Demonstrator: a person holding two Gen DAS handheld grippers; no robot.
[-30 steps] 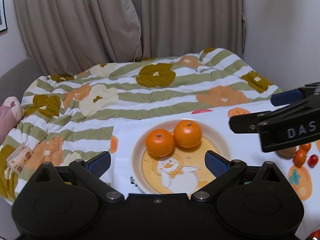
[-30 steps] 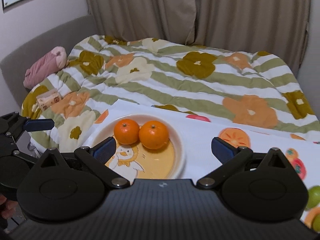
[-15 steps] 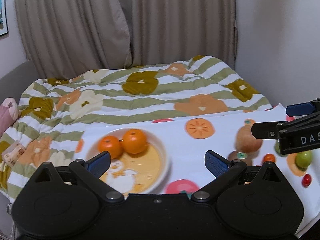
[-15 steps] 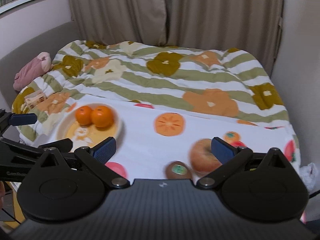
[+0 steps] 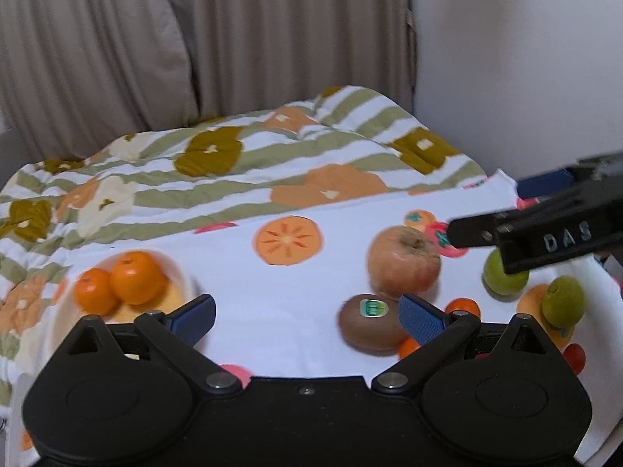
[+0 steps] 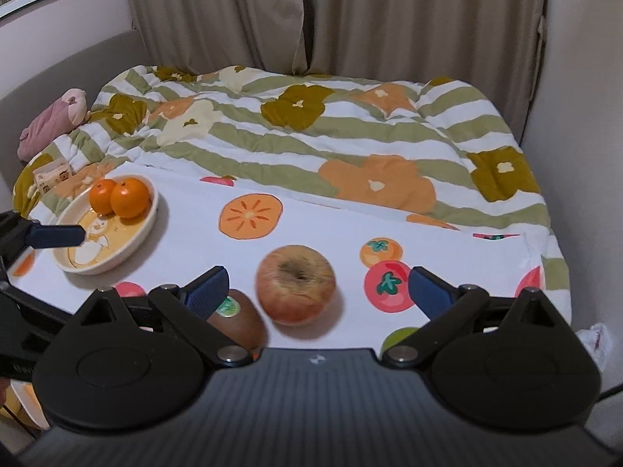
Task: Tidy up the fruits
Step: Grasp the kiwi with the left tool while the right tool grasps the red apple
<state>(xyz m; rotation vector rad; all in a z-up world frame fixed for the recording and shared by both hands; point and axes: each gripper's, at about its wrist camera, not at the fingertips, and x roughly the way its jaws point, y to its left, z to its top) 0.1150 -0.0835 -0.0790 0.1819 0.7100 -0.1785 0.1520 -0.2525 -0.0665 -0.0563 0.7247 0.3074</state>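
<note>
apple [image 6: 295, 290] sits low centre in the right wrist frame, between the spread fingers of the right gripper [image 6: 317, 288], kiwi [image 6: 235, 317] touching its left. left gripper [image 5: 307, 313] gapes too, holding nothing; kiwi by its right pad. bowl [image 6: 134, 235] with two oranges [image 6: 120, 196] at far left; bare cloth [image 6: 194, 233] lies between. apple reddish-yellow, blurred.

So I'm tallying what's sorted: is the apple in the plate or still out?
Out. The apple sits on the white cloth, apart from the plate, which holds only two oranges.
</note>
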